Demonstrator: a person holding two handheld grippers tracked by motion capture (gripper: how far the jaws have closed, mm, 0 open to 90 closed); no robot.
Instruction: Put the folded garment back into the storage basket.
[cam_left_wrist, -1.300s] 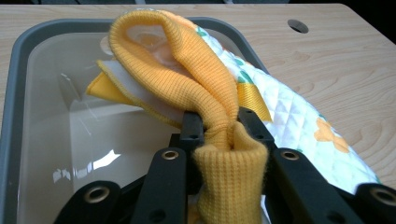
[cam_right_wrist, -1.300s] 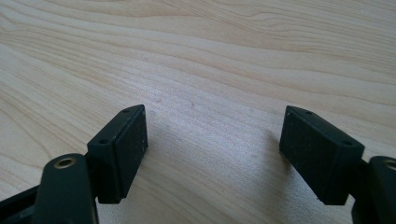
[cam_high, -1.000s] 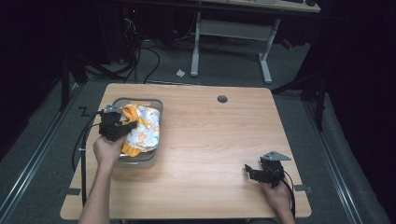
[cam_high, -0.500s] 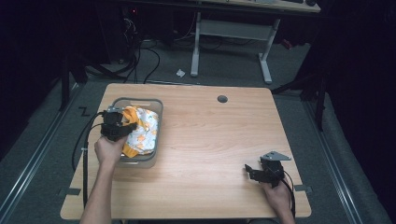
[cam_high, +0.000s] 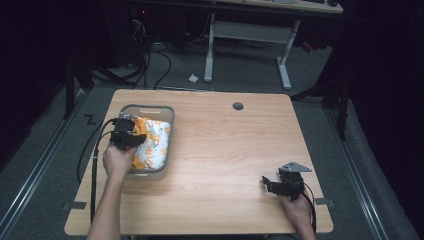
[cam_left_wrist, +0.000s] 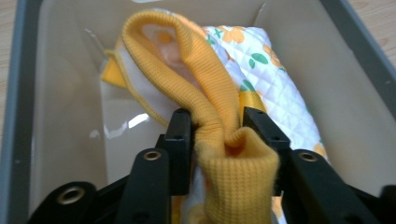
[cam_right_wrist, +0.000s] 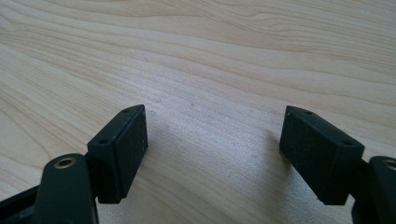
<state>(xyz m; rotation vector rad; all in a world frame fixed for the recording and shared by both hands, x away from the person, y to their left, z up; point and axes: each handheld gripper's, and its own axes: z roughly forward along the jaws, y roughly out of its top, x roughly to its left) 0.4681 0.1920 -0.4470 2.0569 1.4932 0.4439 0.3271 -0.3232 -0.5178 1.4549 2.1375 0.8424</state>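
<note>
A white quilted garment (cam_high: 156, 142) with an orange flower print and yellow ribbed trim lies bundled in a grey plastic bin (cam_high: 150, 109) at the table's left. My left gripper (cam_high: 129, 131) hangs over the bin's left half. Its jaws have just been opening, and a yellow ribbed cuff (cam_left_wrist: 219, 140) still lies loosely bunched between the left gripper's (cam_left_wrist: 217, 123) pads. My right gripper (cam_high: 268, 183) rests low at the table's near right corner. In the right gripper view, the right gripper (cam_right_wrist: 215, 116) stands wide open over bare wood.
The wooden table (cam_high: 225, 150) has a round cable hole (cam_high: 238, 106) near its far edge. Cables trail off the left side from the left gripper. Beyond the table stand a dark floor and a white desk frame (cam_high: 247, 35).
The left hand has shifted slightly over the bin with the garment under it. The right hand and its gripper have stayed put.
</note>
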